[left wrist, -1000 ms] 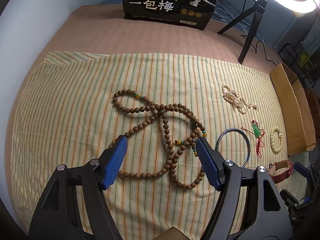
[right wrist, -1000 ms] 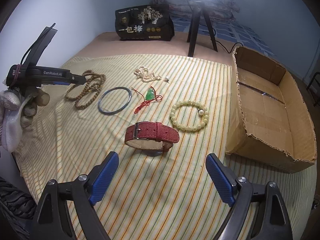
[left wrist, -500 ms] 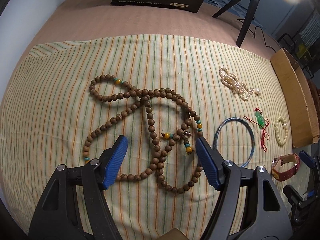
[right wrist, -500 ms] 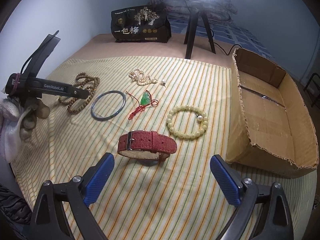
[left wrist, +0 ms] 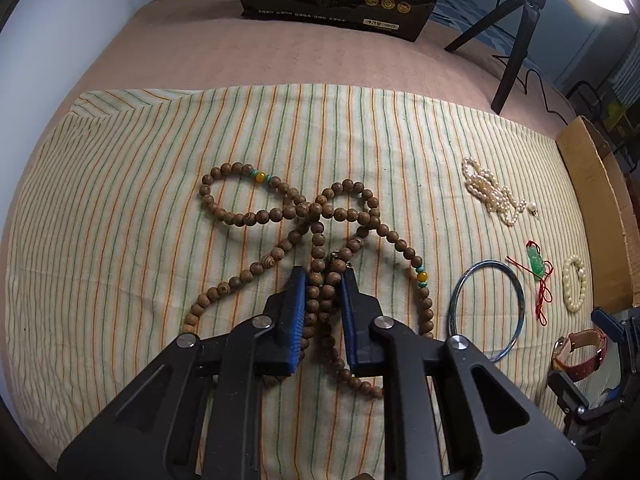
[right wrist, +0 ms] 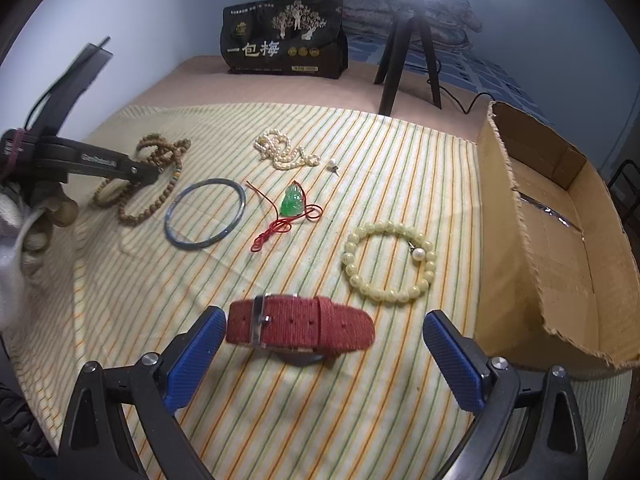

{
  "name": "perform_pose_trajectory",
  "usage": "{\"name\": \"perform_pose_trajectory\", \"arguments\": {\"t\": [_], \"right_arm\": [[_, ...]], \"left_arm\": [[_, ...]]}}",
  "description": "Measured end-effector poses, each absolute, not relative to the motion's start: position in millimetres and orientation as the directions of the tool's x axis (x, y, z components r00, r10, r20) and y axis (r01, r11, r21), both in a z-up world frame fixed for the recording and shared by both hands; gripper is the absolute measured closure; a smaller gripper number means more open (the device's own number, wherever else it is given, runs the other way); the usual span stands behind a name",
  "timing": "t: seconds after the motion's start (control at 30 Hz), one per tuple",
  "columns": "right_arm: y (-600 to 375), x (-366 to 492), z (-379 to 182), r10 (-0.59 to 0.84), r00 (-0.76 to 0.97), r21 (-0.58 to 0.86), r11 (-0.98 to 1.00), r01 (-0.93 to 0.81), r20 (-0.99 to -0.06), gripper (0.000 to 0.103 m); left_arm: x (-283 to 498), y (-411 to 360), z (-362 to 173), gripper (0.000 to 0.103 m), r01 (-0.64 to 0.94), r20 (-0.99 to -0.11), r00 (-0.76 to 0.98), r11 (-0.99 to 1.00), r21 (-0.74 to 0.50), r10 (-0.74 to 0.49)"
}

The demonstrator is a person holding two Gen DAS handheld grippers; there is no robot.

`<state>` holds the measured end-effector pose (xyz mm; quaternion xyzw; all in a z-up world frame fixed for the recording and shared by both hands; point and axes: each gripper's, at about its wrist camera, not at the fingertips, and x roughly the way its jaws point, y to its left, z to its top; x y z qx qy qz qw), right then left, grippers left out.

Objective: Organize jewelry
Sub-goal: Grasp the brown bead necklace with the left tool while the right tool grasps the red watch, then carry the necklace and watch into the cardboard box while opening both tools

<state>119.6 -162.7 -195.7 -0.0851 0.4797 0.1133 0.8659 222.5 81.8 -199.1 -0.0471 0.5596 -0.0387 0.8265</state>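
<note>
A long wooden bead necklace (left wrist: 256, 216) lies in loops on the striped cloth (left wrist: 120, 200). My left gripper (left wrist: 323, 276) points steeply down at it, its jaws closing with the blue pads pressing a bundle of bead strands between them. From the right wrist view the left gripper (right wrist: 154, 176) is at the far left over the necklace (right wrist: 140, 208), held by a gloved hand (right wrist: 24, 224). My right gripper (right wrist: 325, 320) is wide open, low over the cloth. A red watch (right wrist: 300, 326) lies untouched between its fingertips.
A blue bangle (right wrist: 205, 213), a green pendant on red cord (right wrist: 292, 204), a pale bead bracelet (right wrist: 388, 266) and a pearl strand (right wrist: 282, 152) lie mid-cloth. An open cardboard box (right wrist: 504, 240) stands at the right. A black bag (right wrist: 284, 44) and a tripod (right wrist: 408, 52) stand behind.
My left gripper dropped onto the wooden necklace and closed on a bundle of its strands. My right gripper opened a little wider and moved down and forward, bringing the red watch between its fingertips.
</note>
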Motion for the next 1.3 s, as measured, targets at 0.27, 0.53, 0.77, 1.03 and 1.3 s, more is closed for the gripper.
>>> {"name": "perform_pose_trajectory", "arguments": {"t": [0.27,0.53,0.77,1.03,1.3], "right_arm": [[-163,121,-202,0.142,0.480,-0.007,0.955,-0.295,-0.866,0.036],[-164,113,-195,0.174,0.483,0.014,0.948,-0.317,-0.858,0.042],[-161,104,-172,0.184,0.535,-0.015,0.938,-0.346,-0.824,0.042],[-169,93,-143,0.212,0.573,-0.007,0.935,-0.355,-0.792,0.042],[-194,86,-113,0.213,0.614,0.012,0.949,-0.314,-0.760,0.042]], "left_arm": [[220,92,-195,0.090,-0.003,-0.915,0.377,0.988,-0.158,-0.145],[205,101,-174,0.092,-0.009,-0.897,0.419,0.988,-0.157,-0.139],[191,108,-136,0.092,-0.018,-0.852,0.505,0.985,-0.169,-0.137],[176,101,-84,0.092,0.005,-0.783,0.602,0.981,-0.193,-0.157],[161,84,-40,0.092,0.056,-0.712,0.673,0.974,-0.218,-0.198]]}}
